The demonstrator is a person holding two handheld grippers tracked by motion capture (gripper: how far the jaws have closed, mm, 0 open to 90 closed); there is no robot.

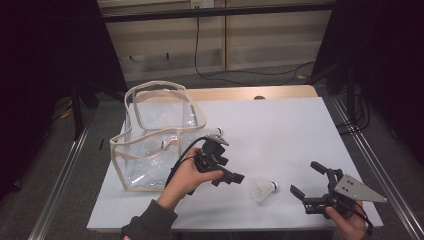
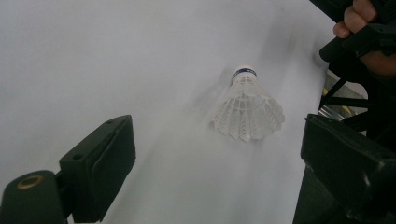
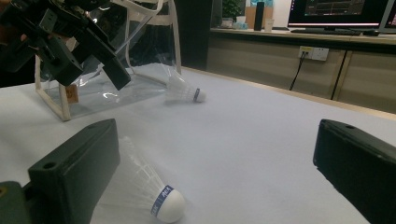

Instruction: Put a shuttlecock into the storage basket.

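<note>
- On the white table [image 1: 280, 130], a white shuttlecock [image 1: 263, 189] lies on its side between the two grippers, its cork tip pointing toward the person's right in the high view.
- Just left of it, the left gripper [image 1: 227, 175] is held low over the table by the person's left hand [image 1: 187, 175], with its jaws aimed at the shuttlecock.
- From the left gripper view, its two black jaws stand wide apart with nothing between them; the shuttlecock [image 2: 247, 109] lies ahead on the table, apart from both jaws, skirt toward the camera and blue-banded cork away.
- At the near right corner, the right gripper [image 1: 309, 179] is also spread wide and holds nothing, with the grey three-cornered plate on top.
- In the right gripper view the shuttlecock [image 3: 149, 193] lies beside that gripper's left jaw; whether the feathers touch the jaw is hard to tell, since the skirt is partly hidden behind it.
- A second shuttlecock [image 3: 183, 91] lies farther off, just beside the clear bag [image 1: 150, 145], which stands open on the left part of the table with cream trim and handles.
- Something small and white seems to lie inside the bag, but it is too faint to name.
</note>
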